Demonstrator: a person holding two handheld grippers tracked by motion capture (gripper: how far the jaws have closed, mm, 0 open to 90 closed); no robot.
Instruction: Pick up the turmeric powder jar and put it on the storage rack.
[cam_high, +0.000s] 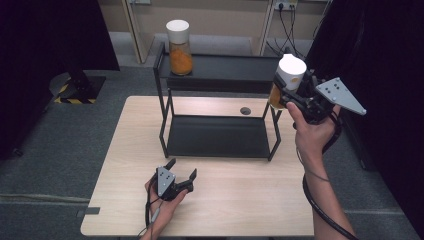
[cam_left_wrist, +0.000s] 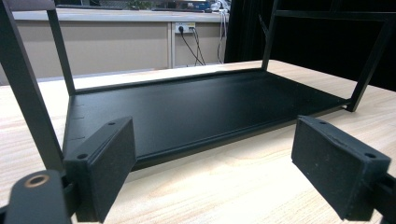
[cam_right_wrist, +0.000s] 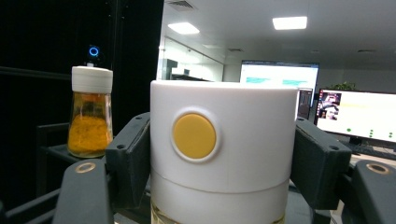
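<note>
A black two-tier rack (cam_high: 220, 75) stands at the back of the wooden table (cam_high: 240, 200). On its top shelf, at the left, stands a glass jar with orange powder and a white lid (cam_high: 179, 47), also in the right gripper view (cam_right_wrist: 90, 112). My right gripper (cam_high: 290, 92) is shut on a second white-lidded jar (cam_high: 287, 77), lifted by the rack's top right corner; its pads clamp the lid (cam_right_wrist: 224, 140), which bears a yellow button. My left gripper (cam_high: 181, 170) rests open on the table before the rack, its jaws wide apart (cam_left_wrist: 212, 172) facing the lower shelf (cam_left_wrist: 201, 107).
A round cable hole (cam_high: 245, 110) sits in the table behind the rack. Dark curtains hang at both sides. Lit monitors (cam_right_wrist: 359, 116) stand far off in the right gripper view. Bare tabletop lies between the two hands.
</note>
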